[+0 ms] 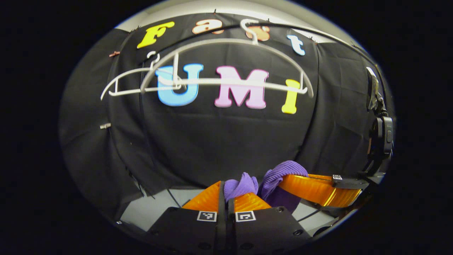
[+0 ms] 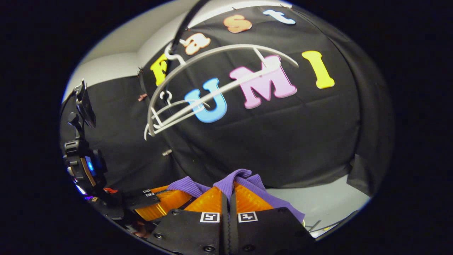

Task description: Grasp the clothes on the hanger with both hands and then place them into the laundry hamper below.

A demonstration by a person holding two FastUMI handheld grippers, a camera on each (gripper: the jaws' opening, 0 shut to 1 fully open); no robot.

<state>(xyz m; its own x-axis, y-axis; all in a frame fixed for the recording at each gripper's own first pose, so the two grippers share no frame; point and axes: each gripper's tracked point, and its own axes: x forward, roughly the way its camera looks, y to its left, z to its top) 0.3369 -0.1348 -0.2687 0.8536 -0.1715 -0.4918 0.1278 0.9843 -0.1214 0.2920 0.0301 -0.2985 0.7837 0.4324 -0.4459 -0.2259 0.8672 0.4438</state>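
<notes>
Both my tongs, left [image 1: 226, 202] and right [image 2: 228, 194], clamped on purple garment [image 1: 279, 177]; hangers [image 1: 226, 65] bare; hamper drop left.

We're in a recording booth here, a staged set and no lived-in home: black cloth wall [image 1: 226, 141] draped right across the back, a dark rail [image 1: 318, 33] curving along twelve o'clock, and two bare white hangers [image 1: 226, 63] dangling off it, pale plain wall [image 2: 116, 63] peeking at ten o'clock.
</notes>
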